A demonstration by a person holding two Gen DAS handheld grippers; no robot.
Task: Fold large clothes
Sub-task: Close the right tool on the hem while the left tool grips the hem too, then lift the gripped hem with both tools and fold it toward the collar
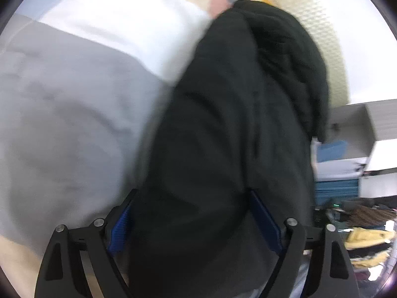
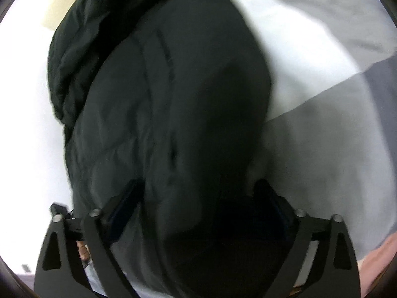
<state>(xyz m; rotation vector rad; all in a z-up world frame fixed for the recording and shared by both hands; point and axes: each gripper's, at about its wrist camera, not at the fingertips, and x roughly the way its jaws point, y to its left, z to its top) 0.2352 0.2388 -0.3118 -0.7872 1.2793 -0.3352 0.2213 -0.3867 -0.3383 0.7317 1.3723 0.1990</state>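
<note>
A large black padded jacket (image 1: 235,99) lies bunched on a bed with a grey cover (image 1: 62,124) and a white sheet (image 1: 119,19). In the left wrist view my left gripper (image 1: 192,191) stands wide, and the jacket's bulk fills the space between its blue pads (image 1: 120,226). The right wrist view shows the same jacket (image 2: 161,87) from the other side. My right gripper (image 2: 198,182) is spread wide around a dark fold of it, over the grey cover (image 2: 322,149). The fabric hides both grippers' inner faces, and no pinch shows.
At the right of the left wrist view are a grey shelf unit (image 1: 372,136), a blue bin (image 1: 335,191) and yellow cloth (image 1: 367,236). A cream textured surface (image 1: 310,24) runs behind the jacket. A white wall (image 2: 24,124) is on the left in the right wrist view.
</note>
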